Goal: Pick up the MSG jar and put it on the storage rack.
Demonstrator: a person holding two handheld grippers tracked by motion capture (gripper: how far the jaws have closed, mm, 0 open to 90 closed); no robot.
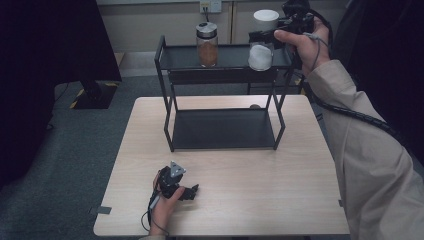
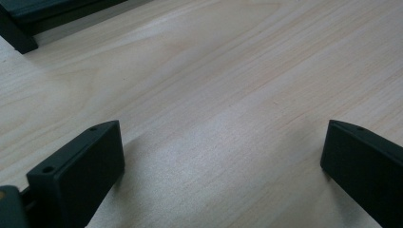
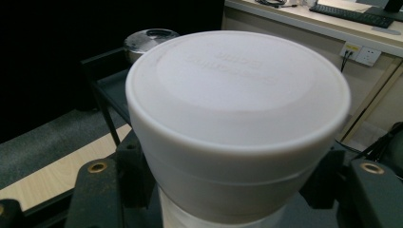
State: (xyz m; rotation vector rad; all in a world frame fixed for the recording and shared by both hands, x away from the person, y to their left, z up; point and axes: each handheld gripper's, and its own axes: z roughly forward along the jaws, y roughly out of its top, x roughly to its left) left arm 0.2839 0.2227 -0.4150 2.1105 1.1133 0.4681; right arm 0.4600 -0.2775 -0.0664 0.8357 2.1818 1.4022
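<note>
A glass jar with a white lid (image 1: 265,19) and white contents is at the right end of the black rack's top shelf (image 1: 230,55). My right gripper (image 1: 261,37) is shut on the jar just under its lid, coming in from the right. I cannot tell whether its base touches the shelf. In the right gripper view the white-lidded jar (image 3: 237,104) sits between the black jaws. A second jar (image 1: 207,45), with brown contents and a silver lid, stands further left on that shelf. My left gripper (image 1: 192,191) rests on the table near the front edge, open, with bare wood between its fingers (image 2: 81,171).
The rack's lower shelf (image 1: 222,129) holds nothing and sits on the light wooden table (image 1: 300,200). The silver-lidded jar (image 3: 149,40) stands beyond the held one. A wall socket (image 1: 210,6) and a low ledge lie behind the rack. Grey carpet surrounds the table.
</note>
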